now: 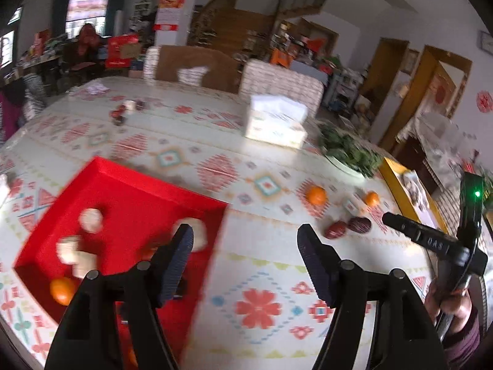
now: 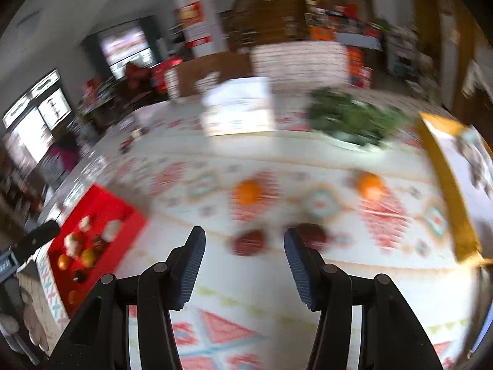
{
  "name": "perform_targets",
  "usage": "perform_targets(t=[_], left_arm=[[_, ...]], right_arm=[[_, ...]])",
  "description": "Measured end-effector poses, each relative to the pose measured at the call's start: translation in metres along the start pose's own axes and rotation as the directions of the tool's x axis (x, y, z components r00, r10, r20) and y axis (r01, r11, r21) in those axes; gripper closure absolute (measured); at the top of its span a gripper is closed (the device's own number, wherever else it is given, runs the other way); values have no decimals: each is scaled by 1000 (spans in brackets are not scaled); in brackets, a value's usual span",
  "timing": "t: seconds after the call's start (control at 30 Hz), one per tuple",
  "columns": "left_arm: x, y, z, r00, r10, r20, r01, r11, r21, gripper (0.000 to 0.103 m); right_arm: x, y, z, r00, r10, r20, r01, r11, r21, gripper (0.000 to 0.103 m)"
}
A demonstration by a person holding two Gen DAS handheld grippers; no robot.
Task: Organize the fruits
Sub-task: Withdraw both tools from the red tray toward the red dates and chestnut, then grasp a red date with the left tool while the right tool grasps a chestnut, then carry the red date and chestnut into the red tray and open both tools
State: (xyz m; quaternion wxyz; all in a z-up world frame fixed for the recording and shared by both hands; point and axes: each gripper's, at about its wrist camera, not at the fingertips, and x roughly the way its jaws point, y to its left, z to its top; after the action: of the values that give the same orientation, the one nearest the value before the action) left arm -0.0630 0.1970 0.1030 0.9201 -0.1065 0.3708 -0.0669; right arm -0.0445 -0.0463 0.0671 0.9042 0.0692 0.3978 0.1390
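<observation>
Fruits [image 2: 248,242] loose below right gripper [image 2: 245,260], tilted down, empty, parted; left gripper [image 1: 245,260] likewise

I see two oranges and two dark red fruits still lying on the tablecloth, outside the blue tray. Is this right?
Not quite: the tray is red, not blue, as the left wrist view shows. The rest holds: two oranges and two dark red fruits lie on the tablecloth, outside the tray.

Right wrist view motion-smeared: two dark red round fruits [image 2: 249,242] unidentifiable. Left gripper [image 1: 245,246] finger hides part of red square tray [image 1: 123,191]; pale lumps [image 1: 91,220] inside too blurred.
</observation>
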Motion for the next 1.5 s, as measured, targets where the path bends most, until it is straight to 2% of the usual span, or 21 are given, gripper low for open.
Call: perform_targets(t=[0.07, 0.17, 0.27, 0.37, 0.67, 0.73, 0.77, 0.8, 0.93, 1.07, 1.13, 1.17, 1.2, 1.33, 1.5], left_arm=[[15, -15, -1, 999, -21, -27, 22, 1000, 14, 34], [35, -36, -5, 997, -36, -61, 39, 998, 44, 34], [59, -52, -8, 993, -53, -107, 60, 996, 62, 34], [76, -64, -11, 989, -55, -137, 69, 993, 99, 34], [110, -87, -14, 984, -52, -171, 85, 978, 189, 34], [116, -96, -15, 984, -61, -169, 98, 970, 220, 34], [119, -100, -14, 984, -64, -168, 103, 966, 236, 34], [122, -106, -15, 983, -72, -170, 115, 959, 260, 34], [137, -126, -17, 978, -96, -187, 153, 937, 316, 34], [154, -145, -19, 973, -96, -210, 169, 915, 365, 34], [162, -152, -21, 971, -85, -222, 167, 908, 383, 51], [165, -154, -22, 971, -67, -228, 154, 907, 391, 69], [168, -154, -23, 970, -56, -235, 147, 909, 389, 75], [160, -145, -24, 977, -48, -210, 122, 927, 356, 76], [119, -115, -17, 990, -65, -125, 95, 963, 252, 76]], right_arm=[[1, -30, -3, 1000, -26, -16, 27, 999, 47, 45], [14, -54, -8, 998, -41, -54, 45, 996, 73, 45], [32, -66, -10, 997, -8, -81, 17, 994, 108, 45], [49, -70, -8, 995, 24, -93, -12, 991, 133, 45], [75, -59, -5, 995, 51, -90, -45, 997, 67, 45], [75, -56, -5, 993, 58, -101, -54, 998, 42, 55], [74, -54, -7, 992, 66, -111, -62, 997, 35, 63], [73, -53, -8, 990, 76, -120, -73, 997, 31, 65], [67, -55, -11, 989, 82, -126, -77, 996, 40, 67], [59, -69, -6, 992, 83, -89, -76, 994, 81, 68], [55, -74, -4, 994, 82, -74, -75, 993, 95, 68], [55, -75, -4, 994, 83, -72, -76, 992, 98, 68], [54, -75, -3, 994, 83, -69, -76, 992, 100, 68], [53, -73, -3, 994, 93, -66, -86, 992, 95, 68], [48, -68, -3, 993, 107, -47, -103, 991, 81, 68]])
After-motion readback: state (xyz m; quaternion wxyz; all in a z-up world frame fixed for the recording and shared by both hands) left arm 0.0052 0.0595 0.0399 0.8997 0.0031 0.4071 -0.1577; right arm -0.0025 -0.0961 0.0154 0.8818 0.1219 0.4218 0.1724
